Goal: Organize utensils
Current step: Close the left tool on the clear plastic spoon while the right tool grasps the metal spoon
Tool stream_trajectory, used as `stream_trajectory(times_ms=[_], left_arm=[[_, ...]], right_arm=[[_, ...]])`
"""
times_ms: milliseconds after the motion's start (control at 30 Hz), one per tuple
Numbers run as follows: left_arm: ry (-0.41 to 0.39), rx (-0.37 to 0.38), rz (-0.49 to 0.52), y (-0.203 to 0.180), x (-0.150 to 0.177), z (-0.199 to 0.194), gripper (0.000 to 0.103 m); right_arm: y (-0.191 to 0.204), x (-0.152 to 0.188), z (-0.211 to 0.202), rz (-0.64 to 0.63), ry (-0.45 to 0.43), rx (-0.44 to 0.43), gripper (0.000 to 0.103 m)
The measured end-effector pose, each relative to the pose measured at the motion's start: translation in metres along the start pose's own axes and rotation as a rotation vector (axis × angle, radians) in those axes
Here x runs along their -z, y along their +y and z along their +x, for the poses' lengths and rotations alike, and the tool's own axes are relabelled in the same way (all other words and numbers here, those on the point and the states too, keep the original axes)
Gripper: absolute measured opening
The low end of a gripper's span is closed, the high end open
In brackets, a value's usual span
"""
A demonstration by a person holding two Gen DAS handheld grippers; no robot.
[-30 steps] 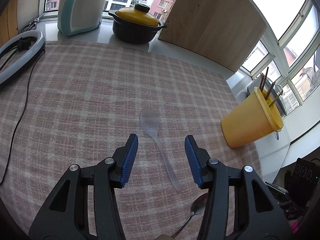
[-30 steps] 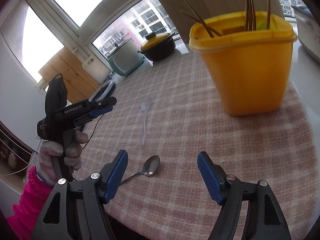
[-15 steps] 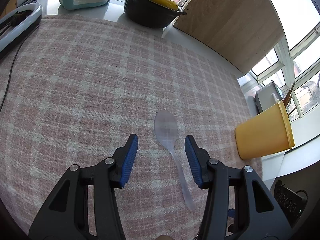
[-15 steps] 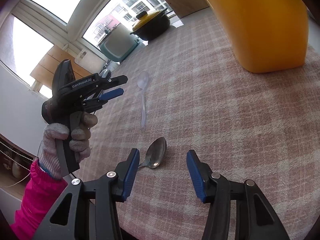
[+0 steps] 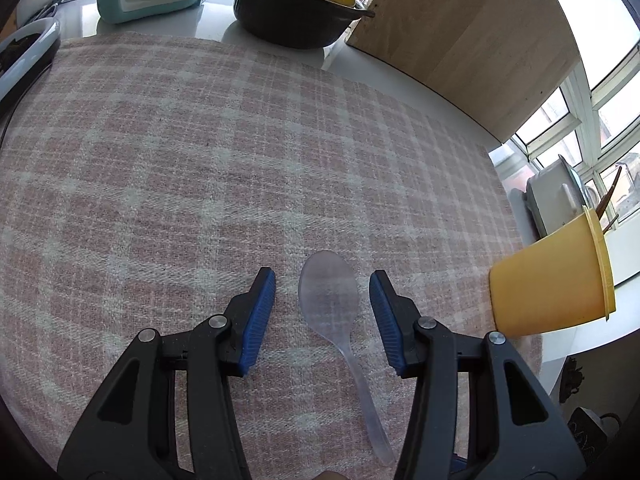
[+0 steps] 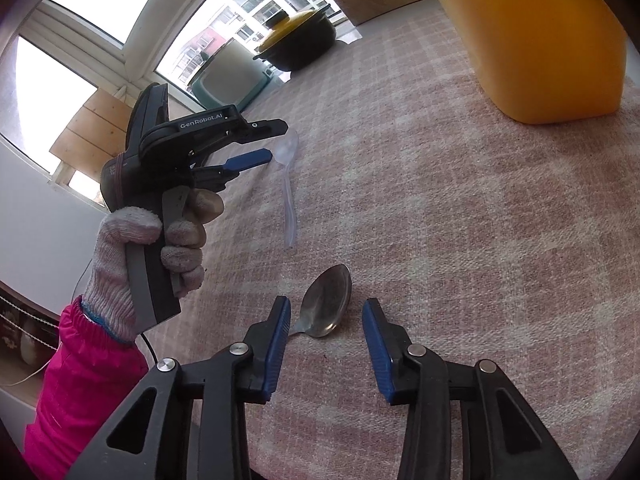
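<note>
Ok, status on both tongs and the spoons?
Left tongs open, straddling clear plastic spoon. Right tongs open, just been closing around metal spoon, not gripping. Nothing blocking.

On the surface (image 5: 160, 160), the plastic spoon (image 5: 330, 300) lies lower centre of the frame, the bin (image 5: 552, 280) at right, the pot (image 5: 296, 8) at the top.

In the right wrist view, the metal spoon (image 6: 326, 300) lies below the plastic spoon.

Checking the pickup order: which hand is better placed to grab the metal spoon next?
Right. The right gripper has the metal spoon bowl between its jaws, which have just been closing but aren't touching yet. The left gripper is open around the clear plastic spoon instead.
</note>
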State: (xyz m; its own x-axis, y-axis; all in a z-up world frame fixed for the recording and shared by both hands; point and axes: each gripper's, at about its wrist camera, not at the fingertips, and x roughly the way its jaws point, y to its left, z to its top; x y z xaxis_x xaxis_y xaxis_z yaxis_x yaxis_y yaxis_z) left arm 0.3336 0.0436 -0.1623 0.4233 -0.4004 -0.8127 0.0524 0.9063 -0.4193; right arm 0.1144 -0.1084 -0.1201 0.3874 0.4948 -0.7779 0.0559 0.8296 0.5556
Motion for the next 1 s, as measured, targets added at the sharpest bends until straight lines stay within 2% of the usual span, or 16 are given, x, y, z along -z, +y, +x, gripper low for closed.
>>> stream_trajectory(times_ms=[233,333,400,467,500,633,1000], left_arm=[[-0.021,-0.021,0.048,-0.009,0.005,0.003,0.048],[-0.017,-0.036,0.079,-0.014,0.007,0.005,0.033],[-0.020,-0.047,0.096,-0.018,0.009,0.006,0.027],[-0.015,-0.039,0.102,-0.020,0.011,0.009,0.011],[-0.017,-0.047,0.104,-0.022,0.012,0.009,0.009],[-0.038,-0.057,0.111,-0.025,0.014,0.010,0.006],[-0.065,-0.043,0.112,-0.024,0.014,-0.002,0.001]], right_arm=[[0.000,-0.006,0.006,0.015,-0.008,0.032,0.022],[0.003,-0.007,0.007,0.007,-0.008,0.048,0.018],[0.004,-0.008,0.009,0.005,-0.007,0.053,0.016],[0.005,-0.008,0.009,0.004,-0.008,0.057,0.014],[0.004,-0.009,0.009,0.003,-0.007,0.061,0.010],[0.004,-0.009,0.009,-0.002,-0.008,0.069,0.004],[0.000,-0.013,0.000,-0.007,-0.031,0.072,0.002]])
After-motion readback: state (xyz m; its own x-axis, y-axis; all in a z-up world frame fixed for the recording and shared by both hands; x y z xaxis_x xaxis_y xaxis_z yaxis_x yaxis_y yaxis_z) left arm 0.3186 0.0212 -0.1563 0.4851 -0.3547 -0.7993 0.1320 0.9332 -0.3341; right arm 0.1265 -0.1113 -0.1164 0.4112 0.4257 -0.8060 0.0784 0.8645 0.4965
